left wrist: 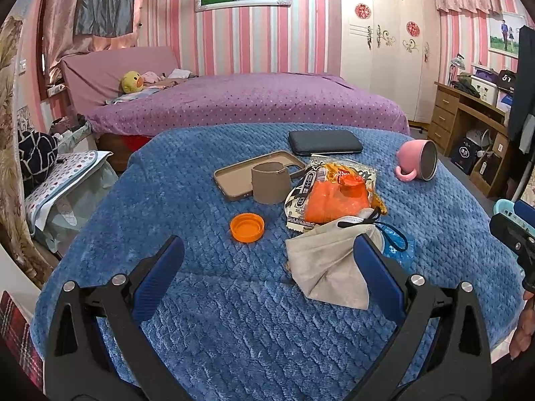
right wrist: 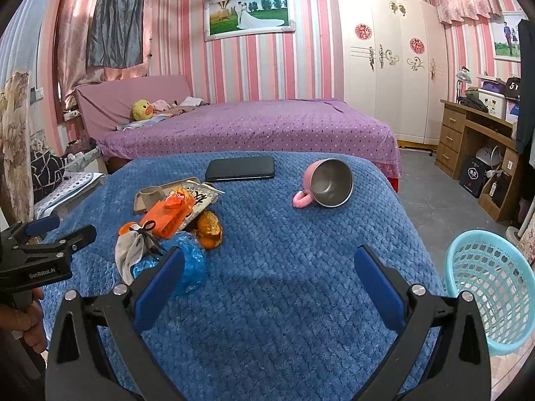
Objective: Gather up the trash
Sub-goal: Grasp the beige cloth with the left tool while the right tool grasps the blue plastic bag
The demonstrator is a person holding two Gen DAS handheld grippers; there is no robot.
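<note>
A heap of litter lies on the blue blanket (left wrist: 217,317): a crumpled grey face mask (left wrist: 329,267), an orange wrapper (left wrist: 337,197) on a printed snack bag, a blue plastic bag (left wrist: 398,247), an orange cap (left wrist: 246,227) and a cardboard roll (left wrist: 271,182). My left gripper (left wrist: 269,244) is open, and its right finger overlaps the mask's edge. In the right wrist view the mask (right wrist: 128,254), blue bag (right wrist: 189,264) and orange peel (right wrist: 209,229) lie to the left of my right gripper (right wrist: 270,250), which is open over bare blanket. A turquoise basket (right wrist: 485,287) stands at its right.
A tan phone case (left wrist: 234,177), a black phone (left wrist: 324,143) and a tipped pink mug (right wrist: 326,183) also lie on the blanket. Behind it is a purple bed (right wrist: 250,127). A wooden desk (right wrist: 468,133) stands at the right, and clutter sits at the left.
</note>
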